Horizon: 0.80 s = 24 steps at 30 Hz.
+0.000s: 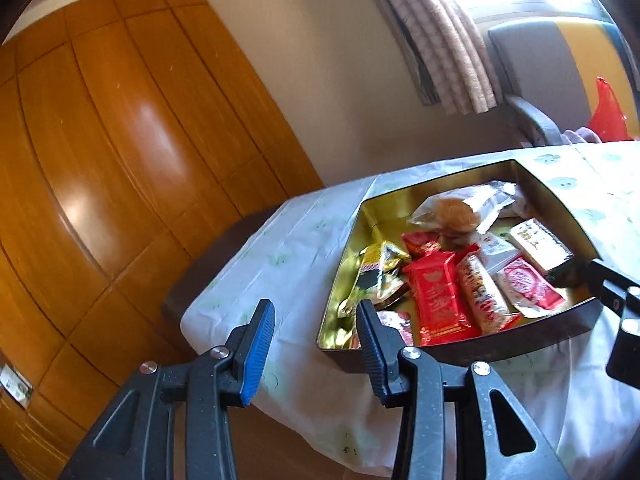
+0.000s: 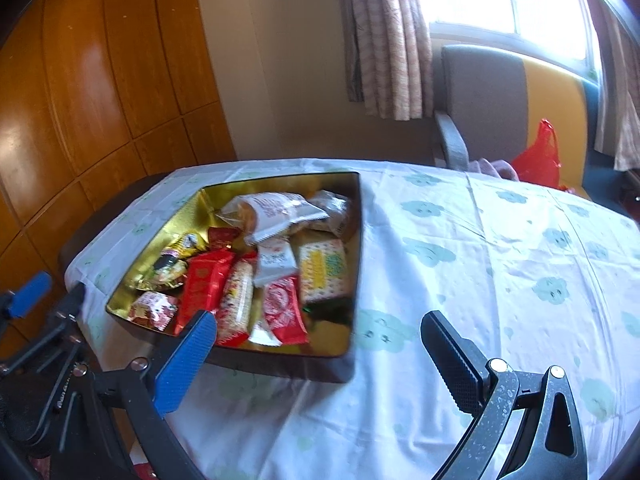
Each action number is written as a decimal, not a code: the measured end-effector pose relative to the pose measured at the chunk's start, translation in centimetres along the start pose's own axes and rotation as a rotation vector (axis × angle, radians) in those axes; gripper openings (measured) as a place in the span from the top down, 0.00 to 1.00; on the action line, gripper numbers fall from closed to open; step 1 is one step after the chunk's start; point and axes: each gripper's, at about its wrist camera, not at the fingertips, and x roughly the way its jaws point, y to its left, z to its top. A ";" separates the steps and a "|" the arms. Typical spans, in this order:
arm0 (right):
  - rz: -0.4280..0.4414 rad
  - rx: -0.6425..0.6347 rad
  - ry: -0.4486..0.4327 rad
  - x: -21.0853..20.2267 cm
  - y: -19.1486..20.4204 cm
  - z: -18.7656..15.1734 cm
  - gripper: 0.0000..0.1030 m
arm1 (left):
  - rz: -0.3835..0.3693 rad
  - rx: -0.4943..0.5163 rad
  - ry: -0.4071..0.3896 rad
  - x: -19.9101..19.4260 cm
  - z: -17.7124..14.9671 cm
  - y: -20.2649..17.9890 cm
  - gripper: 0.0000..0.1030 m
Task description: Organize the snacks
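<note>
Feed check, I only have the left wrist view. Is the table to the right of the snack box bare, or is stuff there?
Observer: Only the cloud-print tablecloth shows to the right of the box; no loose snacks on that stretch.
Operator: Right gripper carrying anything?
Observer: No. The right gripper is open, with nothing between its fingers, over the box's near right corner.
Operator: What sits in the box's near right part? My view is blocked there.
Observer: A yellow and green packet lies against the right wall, with a red and white packet beside it.
Operator: Where's my gripper?
Observer: The left gripper sits off the table's near left corner, open and empty.
</note>
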 end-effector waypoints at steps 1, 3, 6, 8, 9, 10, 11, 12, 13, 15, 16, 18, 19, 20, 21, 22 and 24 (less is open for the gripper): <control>-0.005 0.005 0.003 0.0 -0.3 -0.1 0.00 | -0.006 0.003 0.000 -0.1 0.0 -0.1 0.58; -0.015 0.015 0.007 0.0 -0.9 -0.3 0.00 | -0.019 0.014 0.002 -0.2 0.0 -0.4 0.58; -0.018 0.030 0.009 -0.2 -1.6 -0.5 0.00 | -0.027 0.025 0.003 -0.5 0.1 -0.9 0.58; -0.024 0.030 0.006 -0.3 -1.7 -0.5 0.00 | -0.034 0.024 0.003 -0.7 0.1 -0.9 0.58; -0.025 0.028 0.003 -0.4 -1.7 -0.4 0.00 | -0.036 0.023 0.005 -0.7 0.1 -0.8 0.58; -0.023 0.029 0.001 -0.5 -1.7 -0.5 0.00 | -0.039 0.020 0.006 -0.7 0.1 -0.8 0.58; -0.020 0.029 0.001 -0.5 -1.6 -0.4 0.00 | -0.047 0.013 0.011 -0.8 0.0 -0.8 0.58; -0.019 0.028 0.001 -0.5 -1.5 -0.4 0.00 | -0.062 0.002 0.023 -0.7 0.0 -0.6 0.58; -0.017 0.027 0.002 -0.5 -1.4 -0.4 0.00 | -0.073 -0.009 0.034 -0.6 0.0 -0.5 0.58; -0.014 0.016 -0.001 -0.6 -1.0 -0.3 0.00 | -0.101 -0.029 0.057 -0.2 0.0 -0.3 0.58; -0.016 0.010 -0.004 -0.7 -0.8 -0.3 0.00 | -0.109 -0.036 0.065 -0.1 -0.1 -0.2 0.58; -0.016 0.001 -0.006 -0.7 -0.6 -0.3 0.00 | -0.140 -0.059 0.084 0.2 -0.1 0.1 0.58; -0.015 0.000 -0.006 -0.7 -0.6 -0.3 0.00 | -0.154 -0.068 0.093 0.3 -0.1 0.1 0.58; -0.015 0.001 -0.006 -0.7 -0.6 -0.3 0.00 | -0.168 -0.076 0.102 0.5 -0.2 0.2 0.58; -0.014 0.004 -0.006 -0.7 -0.6 -0.3 0.00 | -0.183 -0.086 0.114 0.6 -0.2 0.2 0.58; -0.014 0.007 -0.005 -0.7 -0.7 -0.3 0.00 | -0.186 -0.089 0.119 0.7 -0.3 0.2 0.58; -0.018 0.014 -0.004 -0.6 -1.0 -0.3 0.00 | -0.187 -0.085 0.120 0.8 -0.3 0.0 0.58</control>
